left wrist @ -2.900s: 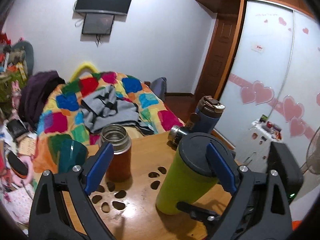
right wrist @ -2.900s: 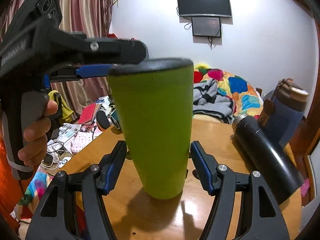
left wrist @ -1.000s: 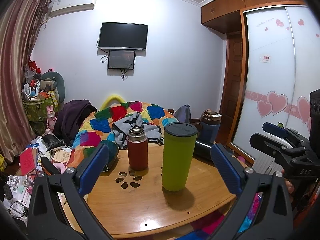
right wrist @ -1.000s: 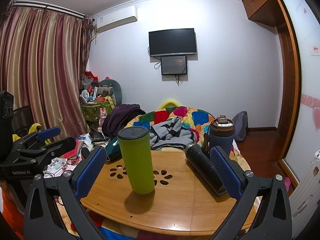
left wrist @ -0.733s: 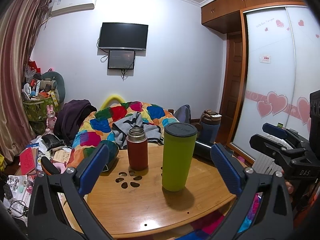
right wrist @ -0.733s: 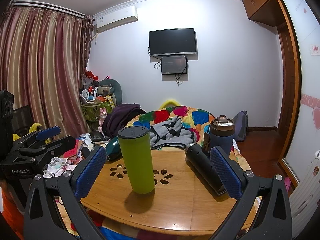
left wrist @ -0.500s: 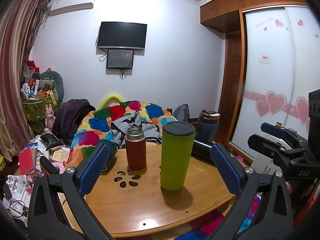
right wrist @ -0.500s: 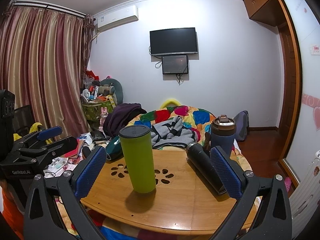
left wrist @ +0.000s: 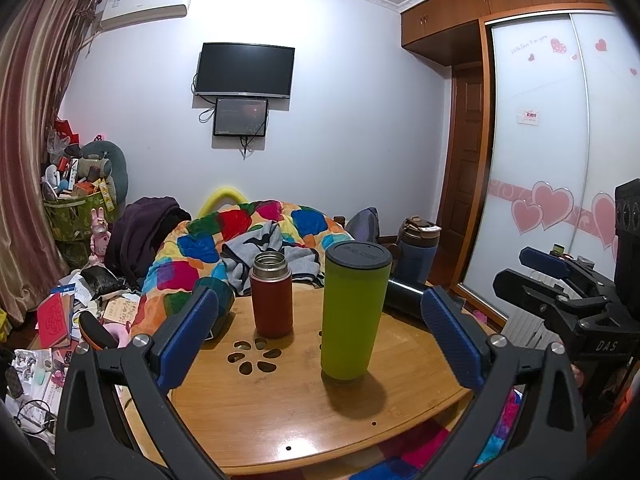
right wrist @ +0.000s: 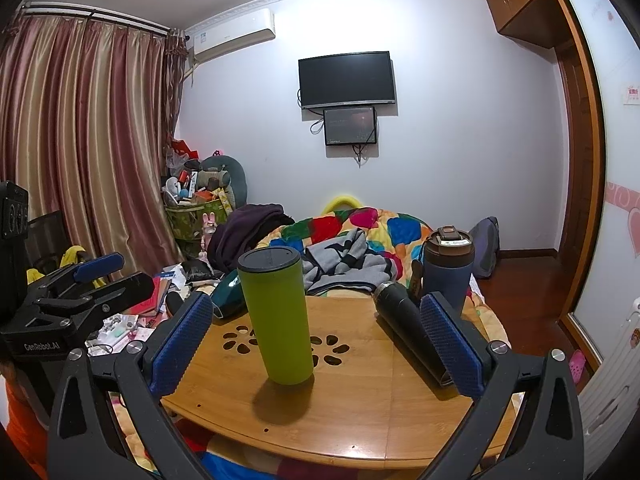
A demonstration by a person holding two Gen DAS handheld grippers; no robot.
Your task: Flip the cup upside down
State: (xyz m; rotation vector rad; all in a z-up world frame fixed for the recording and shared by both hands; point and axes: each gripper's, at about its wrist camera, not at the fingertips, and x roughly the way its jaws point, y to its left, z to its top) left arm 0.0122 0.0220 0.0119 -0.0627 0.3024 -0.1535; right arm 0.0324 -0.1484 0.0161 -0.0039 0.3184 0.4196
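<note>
A tall lime-green cup [left wrist: 352, 312] stands on the round wooden table [left wrist: 304, 412], wide dark end up and narrow end down; it also shows in the right wrist view [right wrist: 280, 316]. My left gripper [left wrist: 320, 340] is open and empty, held back from the table's near edge. My right gripper [right wrist: 316, 338] is open and empty too, likewise back from the table. Each gripper shows at the edge of the other's view: the right one at the far right [left wrist: 560, 292], the left one at the far left [right wrist: 80, 288].
A red flask [left wrist: 271, 294] stands left of the cup. A black flask [right wrist: 408, 328] lies on its side at the right, a blue bottle [right wrist: 448, 268] stands behind it. A teal cup [right wrist: 226, 294] lies at the table's left edge. A bed with a patchwork quilt [left wrist: 240, 240] is behind.
Since 2.9 s ago both grippers have drawn back from the green cup and let it stand alone. Over the last second the views only drift slightly.
</note>
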